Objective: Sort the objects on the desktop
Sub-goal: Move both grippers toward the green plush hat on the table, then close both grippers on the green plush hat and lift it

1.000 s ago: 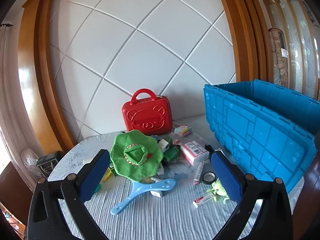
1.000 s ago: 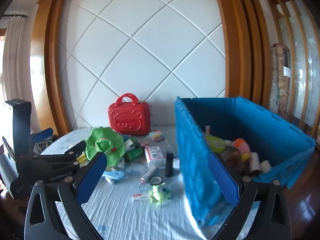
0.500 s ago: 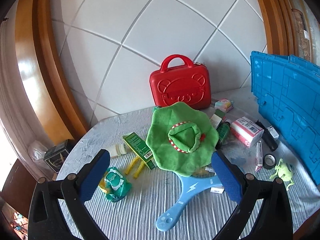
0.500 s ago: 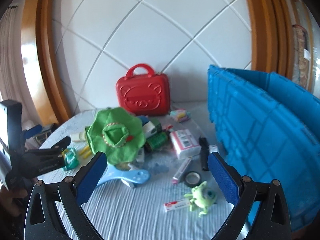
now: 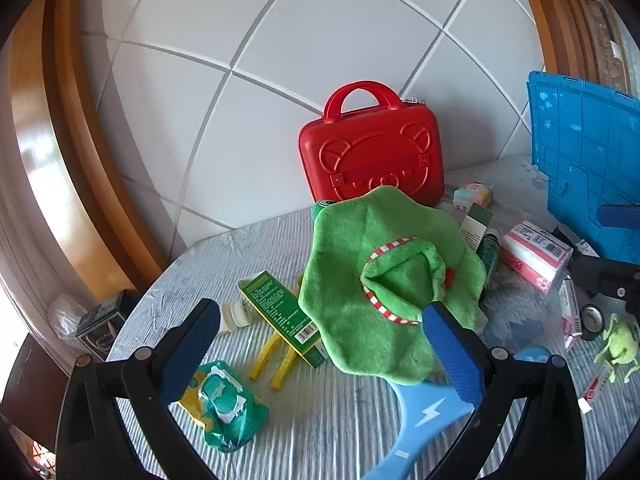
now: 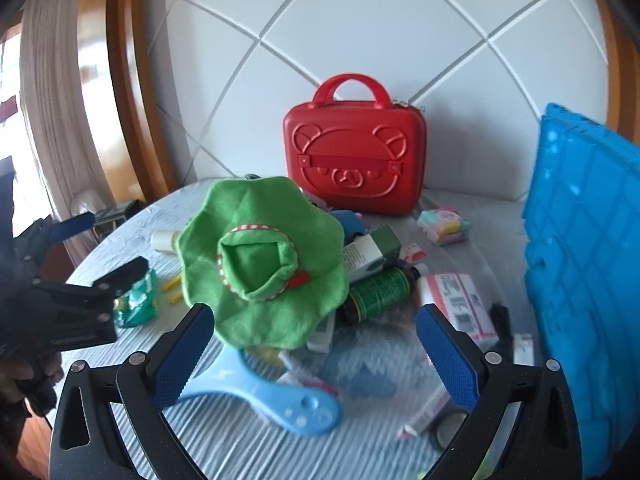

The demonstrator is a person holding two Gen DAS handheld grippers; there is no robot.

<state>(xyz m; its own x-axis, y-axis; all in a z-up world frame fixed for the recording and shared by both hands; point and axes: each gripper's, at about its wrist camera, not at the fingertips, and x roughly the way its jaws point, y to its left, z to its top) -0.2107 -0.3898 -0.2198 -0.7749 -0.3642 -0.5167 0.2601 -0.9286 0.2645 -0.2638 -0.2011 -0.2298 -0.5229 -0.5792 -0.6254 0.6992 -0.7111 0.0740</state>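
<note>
Left tongs (image 5: 320,346): apart, empty, over green box (image 5: 280,312).
Right tongs (image 6: 316,350): apart, empty, near green hat (image 6: 262,256).
Risk: hat could snag clutter beneath.

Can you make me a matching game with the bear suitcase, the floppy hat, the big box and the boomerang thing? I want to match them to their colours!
Things:
1. bear suitcase
2. floppy hat
3. big box
4. boomerang

Colours:
A. light blue
B. red
C. bright blue
D. green

Pairs: 1-B, 2-D, 3-C, 4-A
</note>
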